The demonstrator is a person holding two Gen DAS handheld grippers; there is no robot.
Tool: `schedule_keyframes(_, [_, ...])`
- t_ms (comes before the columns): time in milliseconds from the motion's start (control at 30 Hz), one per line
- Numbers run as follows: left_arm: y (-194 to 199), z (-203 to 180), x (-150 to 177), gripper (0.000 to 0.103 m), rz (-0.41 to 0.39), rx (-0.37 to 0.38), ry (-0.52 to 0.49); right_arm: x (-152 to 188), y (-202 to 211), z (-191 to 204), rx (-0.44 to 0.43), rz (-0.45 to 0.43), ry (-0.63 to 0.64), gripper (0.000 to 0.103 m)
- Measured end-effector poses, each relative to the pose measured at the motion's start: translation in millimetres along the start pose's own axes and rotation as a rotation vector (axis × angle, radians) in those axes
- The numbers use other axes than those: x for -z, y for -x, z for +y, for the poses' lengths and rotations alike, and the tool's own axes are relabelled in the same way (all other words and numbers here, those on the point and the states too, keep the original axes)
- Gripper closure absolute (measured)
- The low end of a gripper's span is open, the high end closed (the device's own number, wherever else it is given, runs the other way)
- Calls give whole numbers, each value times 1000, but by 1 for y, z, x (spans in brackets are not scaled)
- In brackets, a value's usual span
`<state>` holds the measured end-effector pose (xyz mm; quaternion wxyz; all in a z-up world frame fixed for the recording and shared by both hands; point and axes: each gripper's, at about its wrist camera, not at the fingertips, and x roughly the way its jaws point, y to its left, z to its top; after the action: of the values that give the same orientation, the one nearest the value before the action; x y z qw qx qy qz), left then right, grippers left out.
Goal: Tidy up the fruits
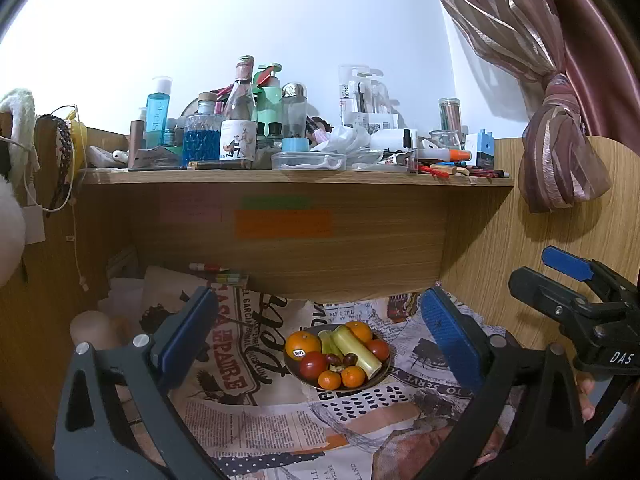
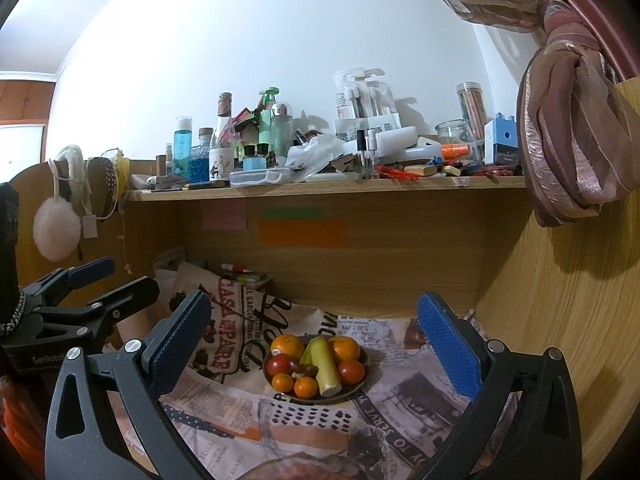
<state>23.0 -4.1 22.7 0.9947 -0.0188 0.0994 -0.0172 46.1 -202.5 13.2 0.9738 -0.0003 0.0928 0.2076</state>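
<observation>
Two grippers, left (image 1: 320, 328) and right (image 2: 316, 332), both jaws wide apart, gripping nothing, held near side of bowl (image 1: 376, 380). Fruit (image 2: 316, 364) piled in bowl on newsprint cloth (image 1: 260, 420), below cluttered shelf (image 2: 320, 191).

Desk (image 2: 520, 360) — newsprint cloth (image 2: 280, 420) over it, fruit plate (image 2: 362, 376) on cloth.
</observation>
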Motion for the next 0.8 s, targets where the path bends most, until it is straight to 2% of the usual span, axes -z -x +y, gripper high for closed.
schedule_keyframes(800, [-5, 1, 0, 0, 13, 5, 14, -1, 0, -2, 26, -15, 0, 0])
